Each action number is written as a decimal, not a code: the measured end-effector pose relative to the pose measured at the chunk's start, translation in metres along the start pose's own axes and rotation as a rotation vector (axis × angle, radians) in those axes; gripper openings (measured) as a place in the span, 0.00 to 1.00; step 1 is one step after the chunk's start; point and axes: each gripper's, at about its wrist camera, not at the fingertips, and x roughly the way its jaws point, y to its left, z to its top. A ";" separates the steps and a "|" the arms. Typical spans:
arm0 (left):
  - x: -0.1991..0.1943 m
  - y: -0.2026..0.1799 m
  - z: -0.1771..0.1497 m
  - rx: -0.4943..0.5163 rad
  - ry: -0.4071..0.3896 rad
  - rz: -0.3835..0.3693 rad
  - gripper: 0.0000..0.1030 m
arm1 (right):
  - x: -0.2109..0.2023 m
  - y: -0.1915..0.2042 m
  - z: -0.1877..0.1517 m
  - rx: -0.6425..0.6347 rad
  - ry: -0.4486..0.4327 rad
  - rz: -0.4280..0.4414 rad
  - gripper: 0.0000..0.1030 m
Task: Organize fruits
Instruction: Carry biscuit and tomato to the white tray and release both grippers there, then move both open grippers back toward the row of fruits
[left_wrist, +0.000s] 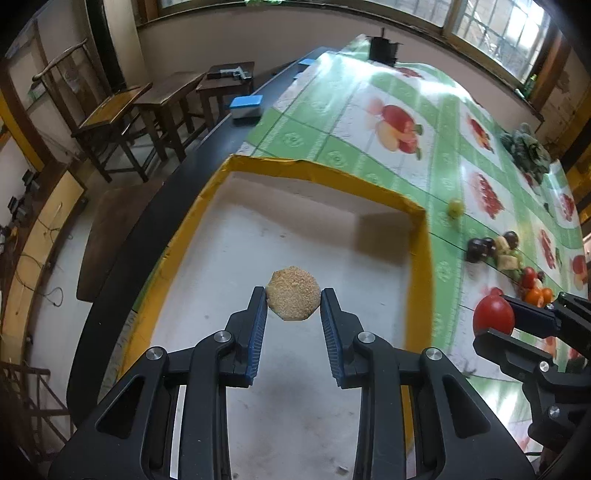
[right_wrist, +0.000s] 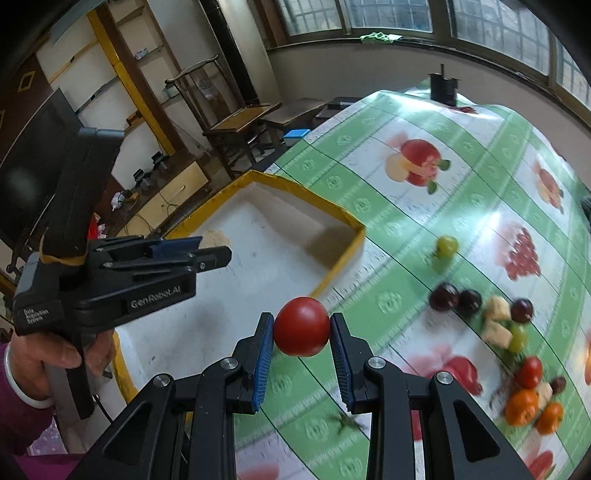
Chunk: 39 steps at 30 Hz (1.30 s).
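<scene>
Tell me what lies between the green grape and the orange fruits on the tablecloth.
In the right wrist view, between the green grape and the orange fruits lie dark plums, pale chunks and a small red fruit.

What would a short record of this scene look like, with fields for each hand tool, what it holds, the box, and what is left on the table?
left gripper: shut on a round tan sesame ball, held above the box
right gripper: shut on a red tomato, just outside the box's near corner
box: shallow, white inside, yellow rim; nothing visible lying in it
loose fruit: green grape, dark plums, pale chunks, a tomato and oranges scattered on the tablecloth
tablecloth: green and white checks with fruit prints
</scene>
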 end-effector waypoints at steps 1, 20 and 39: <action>0.003 0.004 0.002 -0.005 0.002 0.002 0.28 | 0.002 0.001 0.003 -0.001 0.001 0.005 0.29; 0.034 0.026 0.001 -0.046 0.053 0.034 0.28 | 0.088 0.023 0.036 -0.030 0.096 -0.003 0.29; 0.000 0.017 -0.006 -0.075 0.012 0.028 0.55 | 0.034 0.013 0.021 0.019 -0.001 0.048 0.42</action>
